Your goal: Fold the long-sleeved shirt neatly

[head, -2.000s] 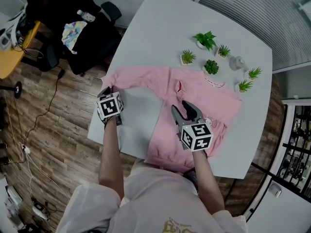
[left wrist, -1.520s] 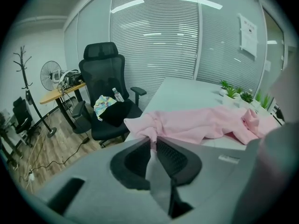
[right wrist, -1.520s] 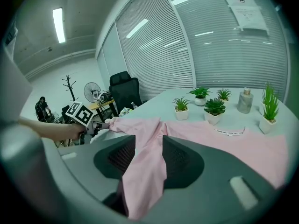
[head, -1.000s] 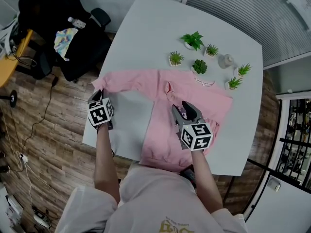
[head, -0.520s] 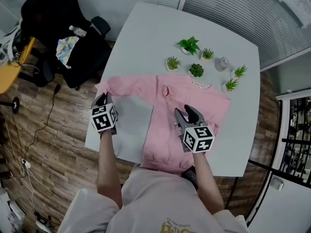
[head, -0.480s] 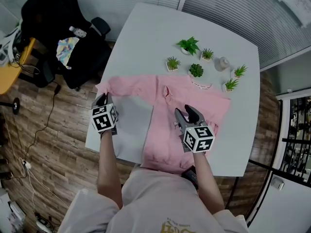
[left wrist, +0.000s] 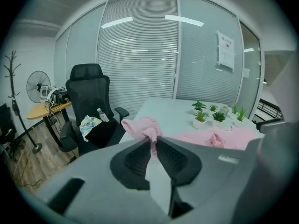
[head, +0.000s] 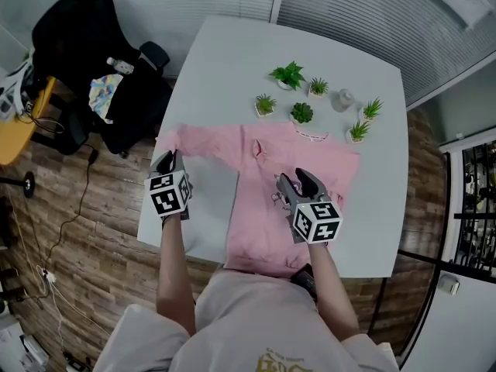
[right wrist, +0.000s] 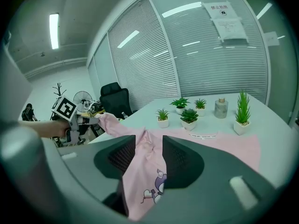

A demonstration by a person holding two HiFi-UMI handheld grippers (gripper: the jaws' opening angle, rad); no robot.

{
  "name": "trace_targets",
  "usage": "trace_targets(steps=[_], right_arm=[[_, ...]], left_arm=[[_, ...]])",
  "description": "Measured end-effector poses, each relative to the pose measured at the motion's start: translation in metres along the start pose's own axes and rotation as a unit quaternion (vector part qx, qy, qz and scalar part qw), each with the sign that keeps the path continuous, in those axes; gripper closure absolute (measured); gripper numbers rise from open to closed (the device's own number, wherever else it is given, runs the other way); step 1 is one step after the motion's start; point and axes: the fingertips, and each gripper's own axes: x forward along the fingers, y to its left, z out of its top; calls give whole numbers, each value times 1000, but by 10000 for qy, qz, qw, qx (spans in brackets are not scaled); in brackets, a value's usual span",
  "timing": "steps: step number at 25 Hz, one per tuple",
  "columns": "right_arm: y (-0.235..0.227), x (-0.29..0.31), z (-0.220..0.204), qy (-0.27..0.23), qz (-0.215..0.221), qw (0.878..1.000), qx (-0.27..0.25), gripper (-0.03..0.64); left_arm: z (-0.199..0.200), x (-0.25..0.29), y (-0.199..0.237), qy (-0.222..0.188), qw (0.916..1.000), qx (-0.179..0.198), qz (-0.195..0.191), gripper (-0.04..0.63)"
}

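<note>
A pink long-sleeved shirt [head: 256,231] lies spread on the white table [head: 232,60], collar toward the plants. Its left sleeve [head: 203,140] stretches out to the table's left edge. My left gripper [head: 166,162] is shut on the end of that sleeve, and in the left gripper view the pink cloth [left wrist: 142,125] bunches out from between the closed jaws of the left gripper [left wrist: 153,142]. My right gripper [head: 291,180] hovers over the shirt's body with its jaws apart. Between the jaws of the right gripper [right wrist: 149,143] I see the cartoon print [right wrist: 156,183] on the shirt lying below; nothing is pinched.
Several small potted plants [head: 288,74] and a small grey bottle [head: 342,99] stand in a row behind the collar. A black office chair [head: 85,60] with a bottle and a cloth on it sits off the table's left side. The table's left edge is right by my left gripper.
My left gripper has risen a little with the sleeve end still in it. The right gripper has drifted slightly over the shirt, jaws unchanged.
</note>
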Motion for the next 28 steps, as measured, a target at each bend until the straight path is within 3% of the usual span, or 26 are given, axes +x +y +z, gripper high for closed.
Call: trace_targets(steps=[16, 28], right_arm=[[-27, -37, -3, -265, -214, 9991, 265, 426], [-58, -64, -1, -446, -515, 9964, 509, 439]], left_arm=[[32, -15, -66, -241, 9973, 501, -488, 554], [55, -19, -140, -414, 9892, 760, -1181, 554]])
